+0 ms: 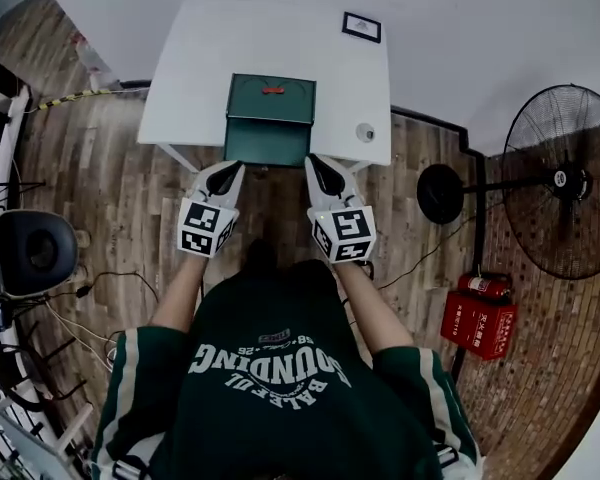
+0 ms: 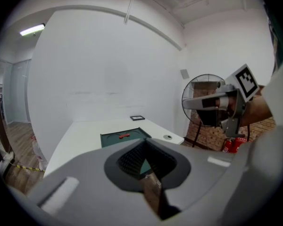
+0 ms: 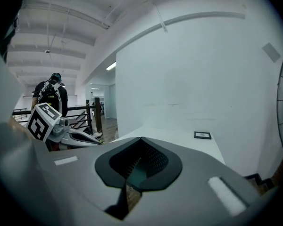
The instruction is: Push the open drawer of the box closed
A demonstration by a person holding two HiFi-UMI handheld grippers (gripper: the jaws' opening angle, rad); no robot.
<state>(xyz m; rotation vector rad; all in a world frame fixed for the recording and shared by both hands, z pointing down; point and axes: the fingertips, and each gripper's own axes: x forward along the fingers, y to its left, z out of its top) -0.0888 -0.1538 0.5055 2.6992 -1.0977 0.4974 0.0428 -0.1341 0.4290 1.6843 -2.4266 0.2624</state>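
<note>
A dark green box point(image 1: 272, 101) with a small red handle point(image 1: 272, 90) on top stands on the white table point(image 1: 190, 78). Its drawer point(image 1: 267, 142) is pulled out toward me, over the table's near edge. My left gripper point(image 1: 224, 173) is shut and empty, its tip just at the drawer front's left corner. Shut and empty too, my right gripper point(image 1: 319, 164) points at the right corner. In the left gripper view the box top point(image 2: 114, 138) shows beyond the closed left gripper point(image 2: 144, 142). The right gripper view shows the closed right gripper point(image 3: 141, 140), which hides the box.
A black picture frame point(image 1: 361, 26) lies at the table's far right, a small round object point(image 1: 365, 132) right of the box. A standing fan point(image 1: 565, 180) and red fire extinguishers point(image 1: 480, 313) are at the right. A person point(image 3: 49, 95) stands far off.
</note>
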